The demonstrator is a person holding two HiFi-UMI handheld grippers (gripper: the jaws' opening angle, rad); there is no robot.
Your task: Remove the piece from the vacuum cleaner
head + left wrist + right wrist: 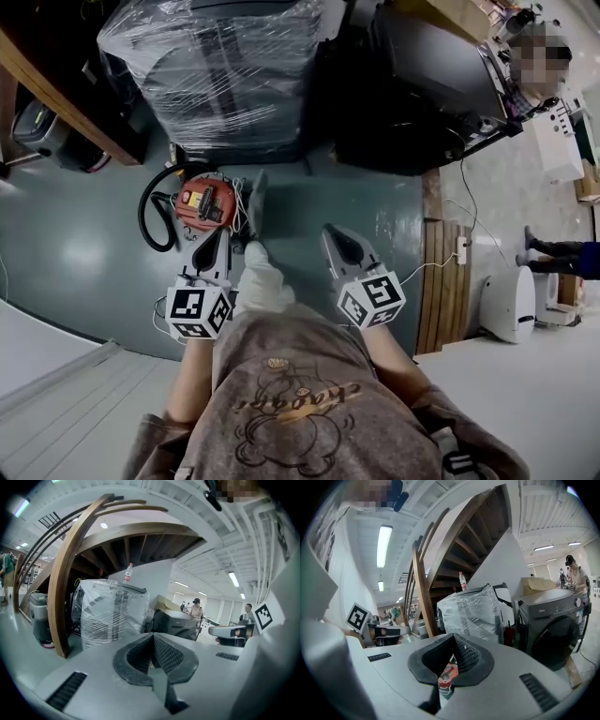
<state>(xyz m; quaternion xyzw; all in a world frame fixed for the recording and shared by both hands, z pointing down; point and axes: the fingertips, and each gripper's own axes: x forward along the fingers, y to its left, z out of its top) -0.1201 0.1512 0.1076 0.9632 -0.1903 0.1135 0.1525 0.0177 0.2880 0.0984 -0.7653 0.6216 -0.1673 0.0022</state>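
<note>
**Green floor under the stairs: red vacuum cleaner just beyond two closed grippers**

Green-grey floor (75, 253) runs from the near left to the far side. On it, left of centre, sits the vacuum cleaner (208, 202): a small round red-orange body with a dark top. Its black hose (148, 220) curls in a loop on its left. It lies just beyond the tips of the left gripper (216, 242) and to the far left of the right gripper (330, 232).

At the far left a grey lidded bin (38, 616) stands beside the curved wooden stair beam (65, 597); its contents cannot be seen. Right of the beam is a tall appliance wrapped in clear film (110, 616) with a bottle (127, 572) on top. Further right stands a dark washing machine (553, 630).

In the left gripper view the jaws meet with nothing between them. In the right gripper view the jaws are likewise together and empty, and the red vacuum cleaner shows low through the slot behind them.

Wooden boards (441, 281) lie on the floor at the right, with a white power strip (461, 248) on them.
</note>
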